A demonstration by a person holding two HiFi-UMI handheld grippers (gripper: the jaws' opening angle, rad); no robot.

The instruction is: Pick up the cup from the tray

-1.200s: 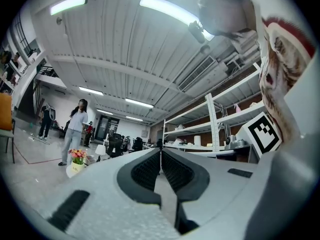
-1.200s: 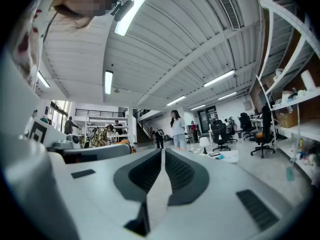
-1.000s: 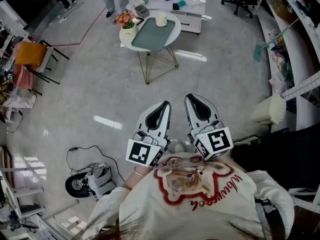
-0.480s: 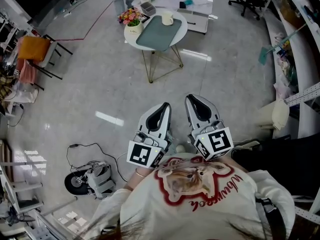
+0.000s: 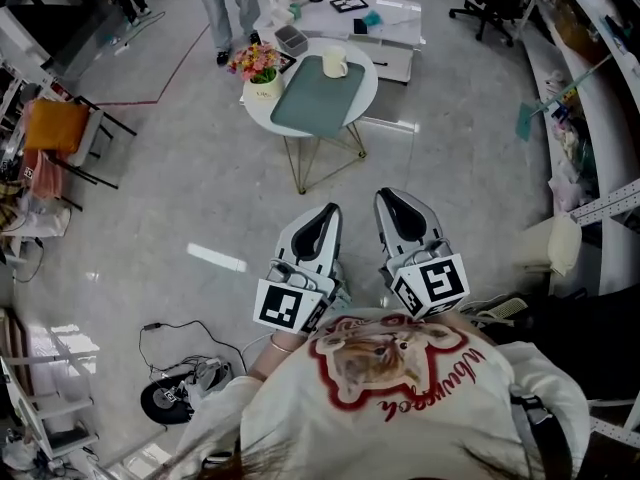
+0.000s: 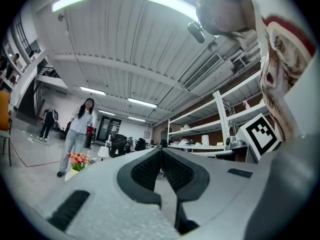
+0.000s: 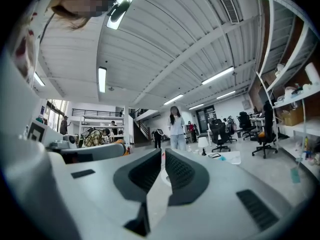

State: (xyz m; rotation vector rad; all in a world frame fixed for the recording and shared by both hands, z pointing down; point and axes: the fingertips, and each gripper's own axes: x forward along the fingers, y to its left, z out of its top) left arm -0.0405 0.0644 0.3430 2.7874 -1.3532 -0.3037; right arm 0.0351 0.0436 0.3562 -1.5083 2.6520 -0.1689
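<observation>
The cream cup (image 5: 334, 63) stands at the far end of a grey-green tray (image 5: 315, 98) on a small round white table (image 5: 366, 80), well ahead of me across the floor. Both grippers are held close to my chest, far from the table. My left gripper (image 5: 329, 211) is shut with nothing in it; its jaws meet in the left gripper view (image 6: 161, 153). Beside it, my right gripper (image 5: 386, 197) is also shut and empty, jaws together in the right gripper view (image 7: 163, 156). The cup does not show in either gripper view.
A vase of flowers (image 5: 257, 65) sits on the table's left edge. A person (image 5: 228, 3) stands just beyond the table, by a low white table (image 5: 385, 18). An orange chair (image 5: 58, 128) is at left, shelving (image 5: 610, 88) at right, a cable reel (image 5: 168, 399) near my feet.
The view has shifted: the table with tray and cup now sits slightly lower and larger in the head view. Both grippers stay shut in the same place.
</observation>
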